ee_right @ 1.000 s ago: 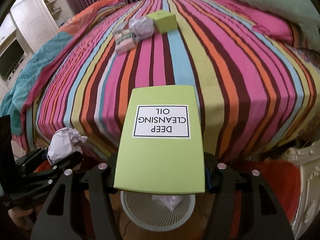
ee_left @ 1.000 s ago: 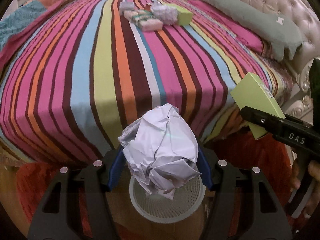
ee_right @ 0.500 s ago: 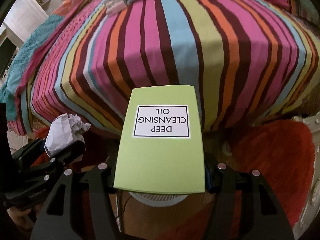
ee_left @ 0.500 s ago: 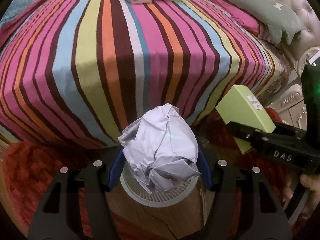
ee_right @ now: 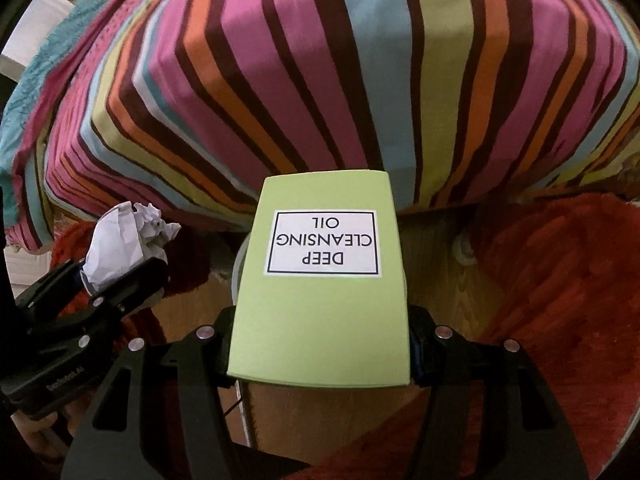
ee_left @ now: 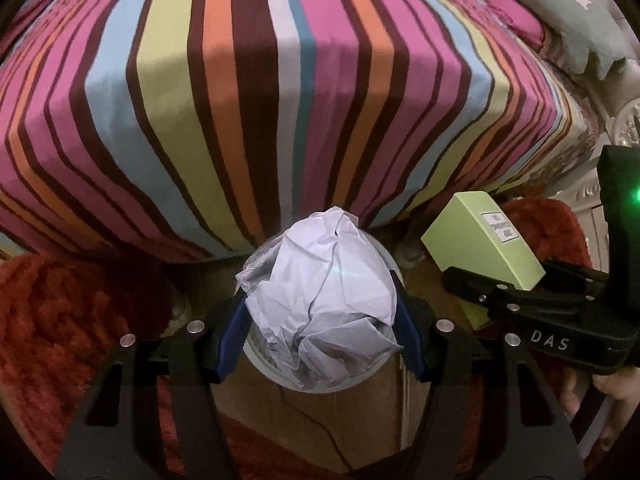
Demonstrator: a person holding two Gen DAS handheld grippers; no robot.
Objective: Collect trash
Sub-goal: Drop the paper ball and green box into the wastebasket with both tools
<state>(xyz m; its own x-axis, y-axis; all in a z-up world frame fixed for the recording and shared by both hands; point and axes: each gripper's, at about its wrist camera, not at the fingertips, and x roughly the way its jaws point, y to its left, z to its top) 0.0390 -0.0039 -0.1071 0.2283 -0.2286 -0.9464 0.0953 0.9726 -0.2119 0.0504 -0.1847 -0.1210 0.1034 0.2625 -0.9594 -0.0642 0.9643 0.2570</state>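
**Ana:** Between the blue pads (ee_left: 230, 340) of the left gripper (ee_left: 318, 320) sits a crumpled ball of white paper (ee_left: 320, 304), pinched from both sides.

**Ben:** And the right gripper (ee_right: 320, 344)?

**Ana:** Its fingers clamp a light green box (ee_right: 320, 320) by the two long edges. The label reads "DEEP CLEANSING OIL", upside down from that camera.

**Ben:** What lies past the fingers?

**Ana:** Directly beneath the paper ball, the left wrist view shows the rim of a white mesh wastebasket (ee_left: 272, 372) standing on a wooden floor (ee_left: 312, 432). The right wrist view shows only a sliver of that rim at the box's left edge.

**Ben:** How do the two tools stand to each other?

**Ana:** Side by side and apart; each camera catches the other gripper at its edge, both pointing steeply down. A hand (ee_left: 600, 396) shows under the right one.

**Ben:** Further out?

**Ana:** A red shaggy rug (ee_left: 60, 320) flanks the floor strip, and a bed with a multicoloured striped sheet (ee_left: 280, 100) fills the upper half of both views. A grey-green pillow (ee_left: 576, 16) lies at its far right corner.
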